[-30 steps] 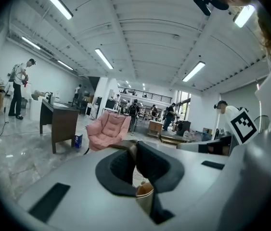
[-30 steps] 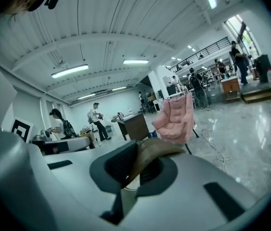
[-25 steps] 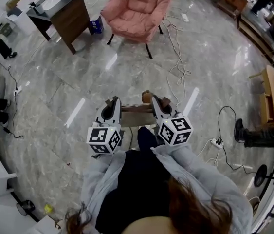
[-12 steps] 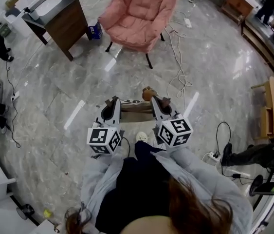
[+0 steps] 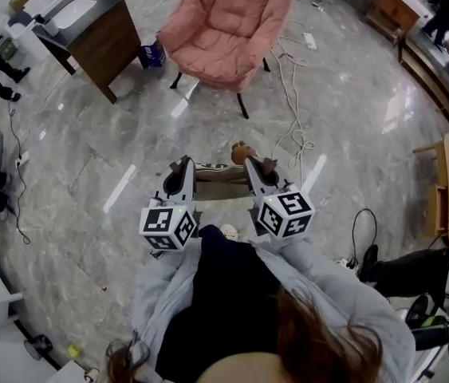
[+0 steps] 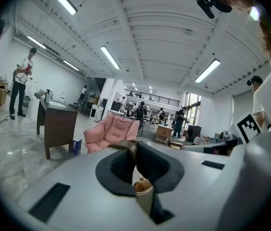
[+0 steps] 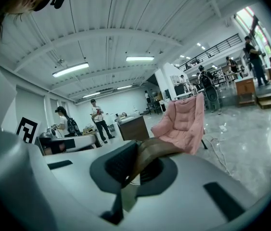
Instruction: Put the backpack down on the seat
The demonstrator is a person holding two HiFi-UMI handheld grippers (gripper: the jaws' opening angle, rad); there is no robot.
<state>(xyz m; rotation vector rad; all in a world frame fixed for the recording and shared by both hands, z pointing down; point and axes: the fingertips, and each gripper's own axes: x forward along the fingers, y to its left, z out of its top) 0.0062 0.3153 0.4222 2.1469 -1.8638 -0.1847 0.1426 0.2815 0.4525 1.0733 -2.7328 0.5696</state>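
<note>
The backpack [image 5: 219,180] is brown and hangs between my two grippers, above the marble floor. My left gripper [image 5: 183,166] is shut on its brown strap [image 6: 129,147] on the left side. Over on the other side my right gripper [image 5: 257,166] is shut on a brown strap [image 7: 155,149]. Both grippers are held side by side in front of the person's body. The seat is a pink padded armchair [image 5: 226,29] on thin dark legs, ahead of the backpack and apart from it. It also shows in the left gripper view as the armchair [image 6: 112,132] and in the right gripper view as the armchair [image 7: 181,121].
A dark wooden desk [image 5: 100,26] with a white top stands left of the chair, with a blue box [image 5: 153,55] beside it. White cables [image 5: 292,94] trail over the floor right of the chair. A person's legs [image 5: 403,268] reach in at the right, near wooden furniture [image 5: 447,183].
The pink armchair and the desk have slid lower in the head view, nearer to me. Both grippers keep the same hold on the backpack between them.
</note>
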